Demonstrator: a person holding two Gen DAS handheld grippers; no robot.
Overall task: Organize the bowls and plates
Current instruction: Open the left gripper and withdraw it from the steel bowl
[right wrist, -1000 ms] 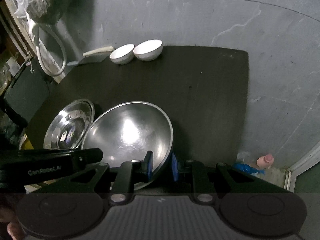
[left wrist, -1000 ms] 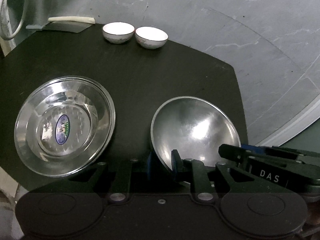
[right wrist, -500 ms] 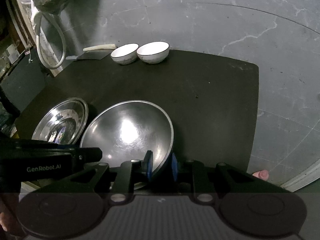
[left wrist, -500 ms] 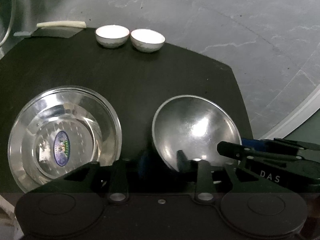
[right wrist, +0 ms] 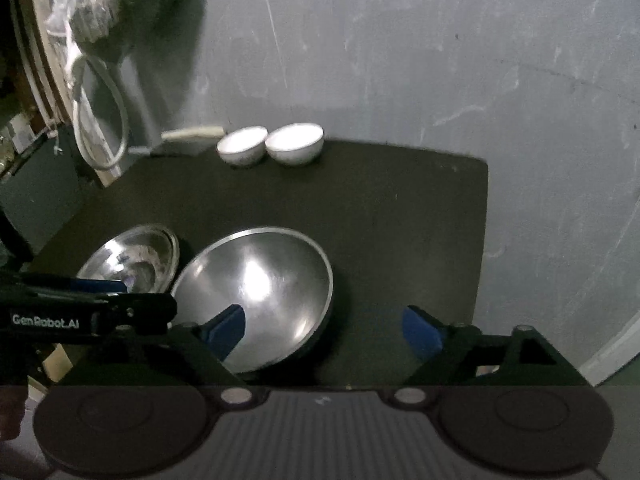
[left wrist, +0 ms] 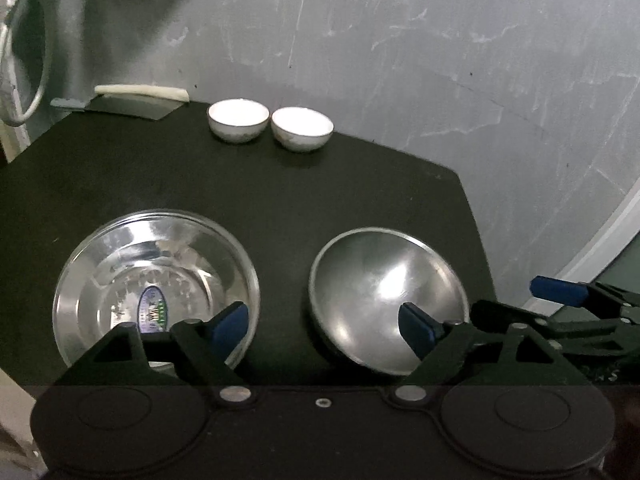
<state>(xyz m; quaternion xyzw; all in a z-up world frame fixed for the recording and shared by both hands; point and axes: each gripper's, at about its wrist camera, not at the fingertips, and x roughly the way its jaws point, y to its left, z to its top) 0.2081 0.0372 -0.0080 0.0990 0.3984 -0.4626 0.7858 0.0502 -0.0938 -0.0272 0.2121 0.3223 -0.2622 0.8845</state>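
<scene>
A plain steel bowl (left wrist: 384, 300) (right wrist: 260, 288) rests on the black table (left wrist: 280, 208), right of a steel plate (left wrist: 156, 288) (right wrist: 132, 256) with an oval sticker. Two white bowls (left wrist: 238, 120) (left wrist: 302, 128) stand side by side at the far edge. My left gripper (left wrist: 322, 328) has its jaws opening; only the steel bowl's left rim lies between them, untouched by the pads. My right gripper (right wrist: 322, 330) is opening too, wide across the bowl's right rim, with its left pad (right wrist: 224, 328) over the bowl's inside and not pressing.
A cleaver (left wrist: 132, 100) with a pale handle lies at the table's far left corner. A hose loop (right wrist: 104, 120) and plastic bags (right wrist: 100, 0) hang at the left. Grey floor (left wrist: 440, 60) surrounds the table beyond its far and right edges.
Both grippers, shut on the steel bowl's near rim a second ago, have opened wide and let it go. The bowl now sits level on the table.
</scene>
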